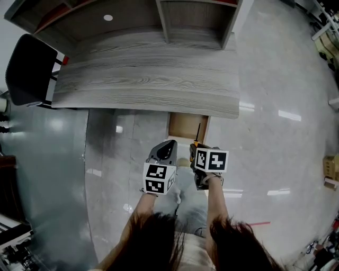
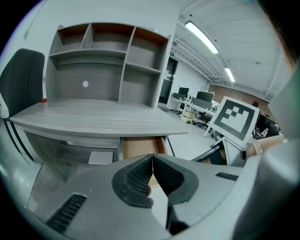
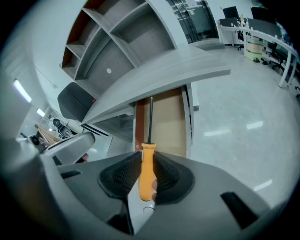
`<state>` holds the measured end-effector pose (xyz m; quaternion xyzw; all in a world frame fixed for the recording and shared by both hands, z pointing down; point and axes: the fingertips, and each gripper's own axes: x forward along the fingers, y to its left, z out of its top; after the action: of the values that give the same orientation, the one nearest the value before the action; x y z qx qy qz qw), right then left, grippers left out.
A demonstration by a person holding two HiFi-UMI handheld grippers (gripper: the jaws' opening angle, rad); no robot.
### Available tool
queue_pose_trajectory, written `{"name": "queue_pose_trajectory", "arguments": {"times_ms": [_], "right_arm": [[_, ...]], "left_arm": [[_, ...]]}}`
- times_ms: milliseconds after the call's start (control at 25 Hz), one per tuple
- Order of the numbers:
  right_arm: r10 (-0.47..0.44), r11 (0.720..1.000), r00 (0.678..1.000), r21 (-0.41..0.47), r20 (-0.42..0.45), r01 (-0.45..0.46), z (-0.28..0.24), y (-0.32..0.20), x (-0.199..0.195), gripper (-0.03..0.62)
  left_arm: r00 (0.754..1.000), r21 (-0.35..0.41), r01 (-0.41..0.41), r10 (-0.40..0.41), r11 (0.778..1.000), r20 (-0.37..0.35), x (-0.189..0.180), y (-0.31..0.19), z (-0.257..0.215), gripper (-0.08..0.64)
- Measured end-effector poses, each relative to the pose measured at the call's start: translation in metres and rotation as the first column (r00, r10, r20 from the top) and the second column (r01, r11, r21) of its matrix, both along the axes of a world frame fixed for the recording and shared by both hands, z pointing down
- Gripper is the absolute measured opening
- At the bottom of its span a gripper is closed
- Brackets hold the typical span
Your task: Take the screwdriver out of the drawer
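My right gripper (image 3: 147, 165) is shut on the orange handle of the screwdriver (image 3: 148, 164); its dark shaft points forward over the open drawer (image 3: 161, 123). In the head view the screwdriver (image 1: 196, 136) sticks out ahead of the right gripper (image 1: 196, 145), just in front of the pulled-out wooden drawer (image 1: 185, 127) under the desk. My left gripper (image 1: 169, 144) hangs beside it to the left, its jaws closed on nothing (image 2: 152, 165). The drawer (image 2: 139, 146) looks empty in the left gripper view.
A grey wood-grain desk (image 1: 143, 82) with a shelf unit (image 1: 159, 16) on top stands ahead. A black office chair (image 1: 29, 71) sits at the desk's left end. Glossy pale floor (image 1: 275, 122) spreads to the right, with more desks far off (image 2: 197, 105).
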<state>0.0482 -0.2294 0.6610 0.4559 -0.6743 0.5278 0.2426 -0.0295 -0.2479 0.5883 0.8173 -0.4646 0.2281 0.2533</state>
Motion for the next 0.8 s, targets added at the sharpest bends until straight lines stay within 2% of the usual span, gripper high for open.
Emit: {"name": "queue_pose_trajectory", "arguments": {"times_ms": [360,800], "right_arm": [[-0.002,0.995,1.0,0.1,-0.031,0.005,-0.04,0.019,0.0,0.095],[-0.007,0.983,0.999,0.182,-0.051,0.016,-0.087,0.041,-0.003,0.095]], "left_arm": [[1.0,0.056,-0.003,0.004,0.998,-0.018,-0.001,0.017,-0.037,0.017],[0.998,0.109,-0.064,0.067,0.992,-0.02,0.011,0.041,-0.08,0.017]]}}
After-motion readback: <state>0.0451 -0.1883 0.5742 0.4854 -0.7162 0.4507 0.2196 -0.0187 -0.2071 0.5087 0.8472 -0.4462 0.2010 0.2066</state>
